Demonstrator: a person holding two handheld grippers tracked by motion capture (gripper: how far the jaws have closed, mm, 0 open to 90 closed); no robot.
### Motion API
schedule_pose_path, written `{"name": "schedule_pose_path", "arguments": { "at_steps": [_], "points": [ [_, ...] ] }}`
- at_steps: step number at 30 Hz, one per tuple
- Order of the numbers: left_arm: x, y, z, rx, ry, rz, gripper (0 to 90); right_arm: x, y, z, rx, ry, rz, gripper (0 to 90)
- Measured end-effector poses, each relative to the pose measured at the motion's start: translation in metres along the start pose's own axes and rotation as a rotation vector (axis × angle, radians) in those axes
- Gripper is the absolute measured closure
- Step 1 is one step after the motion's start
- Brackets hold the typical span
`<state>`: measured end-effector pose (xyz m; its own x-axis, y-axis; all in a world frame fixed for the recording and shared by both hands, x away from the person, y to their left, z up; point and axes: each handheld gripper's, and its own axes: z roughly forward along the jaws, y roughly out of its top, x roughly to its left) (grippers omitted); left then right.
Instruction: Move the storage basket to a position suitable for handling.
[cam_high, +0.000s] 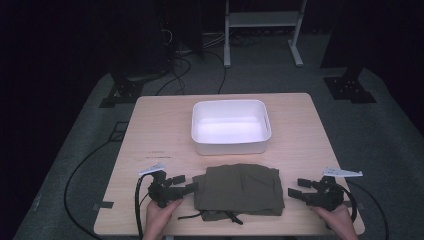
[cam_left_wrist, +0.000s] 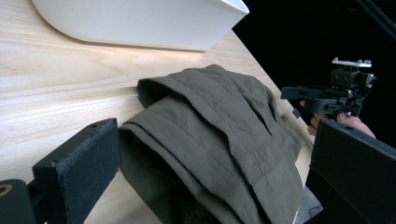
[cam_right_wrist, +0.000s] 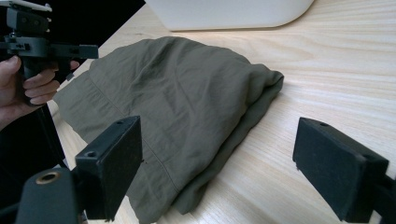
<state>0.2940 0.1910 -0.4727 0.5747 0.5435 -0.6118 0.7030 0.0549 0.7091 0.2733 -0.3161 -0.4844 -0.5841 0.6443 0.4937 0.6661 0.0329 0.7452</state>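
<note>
While the folded olive garment (cam_high: 239, 190) lies near-centre on the counter (cam_high: 150, 130), just short of the white tub (cam_high: 231, 127), left hand-held gripper (cam_high: 191, 186) and right hand-held gripper (cam_high: 294, 191) flank it, jaws wide, empty; approach step—next calls for closing on both edges.

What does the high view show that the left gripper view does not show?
The high view alone gives the whole white tub from above, its inside bare, the floor with cables behind the table, and a dark cord lying at the near edge of the folded olive garment. The left gripper view alone gives the layered folds and seams of the garment's edge from close by, lying between the open jaws of the left gripper. Both share the garment, the tub, the wooden table and the right gripper, open and apart from the cloth.
</note>
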Motion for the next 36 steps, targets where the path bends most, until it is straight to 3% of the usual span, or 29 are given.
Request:
{"name": "schedule_pose_path", "arguments": {
  "at_steps": [16,25,36],
  "points": [
    [-0.005,-0.003,0.021,0.063,-0.012,0.002,0.8,0.01,0.004,0.022,0.05,0.002,-0.022,15.2],
    [-0.006,-0.004,0.026,0.072,0.0,0.002,0.8,0.014,0.006,0.034,0.07,0.003,-0.035,15.2],
    [-0.006,-0.006,0.036,0.097,0.002,-0.005,0.8,0.022,0.009,0.057,0.125,-0.025,-0.079,15.2]
  ]
}}
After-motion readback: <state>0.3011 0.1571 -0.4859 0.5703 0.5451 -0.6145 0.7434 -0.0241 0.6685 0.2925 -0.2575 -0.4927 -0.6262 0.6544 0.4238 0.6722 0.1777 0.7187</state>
